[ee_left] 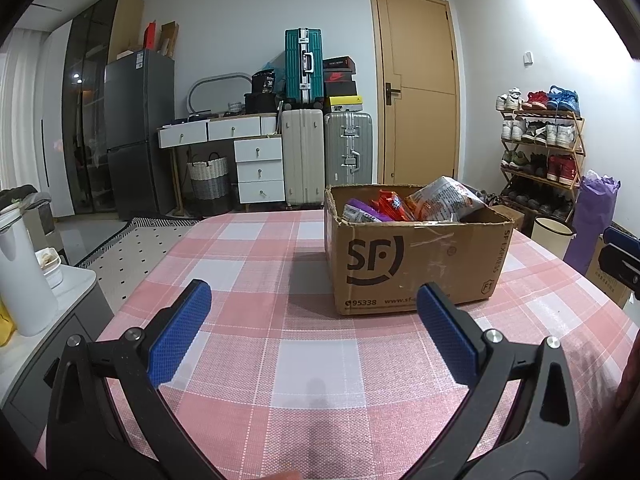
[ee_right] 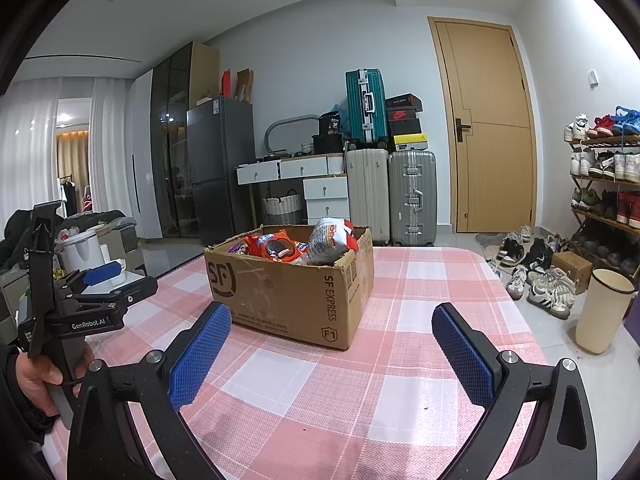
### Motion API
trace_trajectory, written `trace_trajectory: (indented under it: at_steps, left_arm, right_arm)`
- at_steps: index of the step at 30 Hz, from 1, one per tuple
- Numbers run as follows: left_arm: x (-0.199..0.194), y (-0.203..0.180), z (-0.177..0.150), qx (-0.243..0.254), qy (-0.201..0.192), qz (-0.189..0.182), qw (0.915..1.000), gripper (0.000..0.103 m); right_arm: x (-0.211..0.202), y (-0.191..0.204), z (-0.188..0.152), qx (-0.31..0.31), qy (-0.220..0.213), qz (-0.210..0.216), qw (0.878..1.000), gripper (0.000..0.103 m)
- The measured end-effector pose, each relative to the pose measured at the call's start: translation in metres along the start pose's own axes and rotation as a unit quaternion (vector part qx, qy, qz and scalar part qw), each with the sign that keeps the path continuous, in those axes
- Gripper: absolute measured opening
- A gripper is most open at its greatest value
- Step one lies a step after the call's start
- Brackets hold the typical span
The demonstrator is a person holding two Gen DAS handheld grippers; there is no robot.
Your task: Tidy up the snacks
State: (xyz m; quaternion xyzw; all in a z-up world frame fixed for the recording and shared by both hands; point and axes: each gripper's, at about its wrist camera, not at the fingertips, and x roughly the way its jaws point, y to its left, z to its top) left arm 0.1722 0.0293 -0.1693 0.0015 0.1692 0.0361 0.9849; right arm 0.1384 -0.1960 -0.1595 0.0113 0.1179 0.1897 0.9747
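Your left gripper (ee_left: 316, 308) hangs over the checked cloth of the worktop (ee_left: 248, 280), jaws spread wide with nothing between the blue pads (ee_left: 180, 332). The box (ee_left: 416, 260) stands ahead and a little to its right, near but not touching, its SF logo facing you.

Your right gripper (ee_right: 332, 330) is in the same posture: jaws wide apart, empty, pads (ee_right: 200, 352) clear of everything. From this side the box (ee_right: 296, 292) sits straight ahead, one corner turned toward you.

The snacks are all inside the box, heaped above its torn rim. An orange packet (ee_right: 276, 246) with a dark biscuit on it lies near the middle, a silver and red bag (ee_right: 330, 240) leans up at the right end, and a purple packet (ee_left: 360, 210) rests at the left. No snack lies on the cloth outside the box.

In the right wrist view your left hand (ee_right: 40, 368) grips the other tool's handle at the worktop's left edge, well apart from the box.

Behind the worktop, suitcases (ee_left: 324, 152) stand against the wall beside a door (ee_left: 420, 88), and a shoe rack (ee_left: 540, 144) lines the right side.
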Motion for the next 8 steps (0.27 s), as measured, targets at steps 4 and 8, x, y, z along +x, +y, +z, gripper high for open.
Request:
trace_trajectory:
  at_steps: [4,8]
  left_arm:
    - [-0.0025,0.0018,-0.0003,-0.004,-0.006,0.004,1.0000,0.103]
    - [-0.0043,0.0025,-0.0007,0.000,-0.007,0.001,1.0000,0.103]
  right_arm:
    - [-0.0002,0.0000,-0.0001,-0.002,0.000,0.000,1.000,0.102]
    - [0.0001,-0.0001,0.0004,-0.001,0.001,0.000,1.000,0.102]
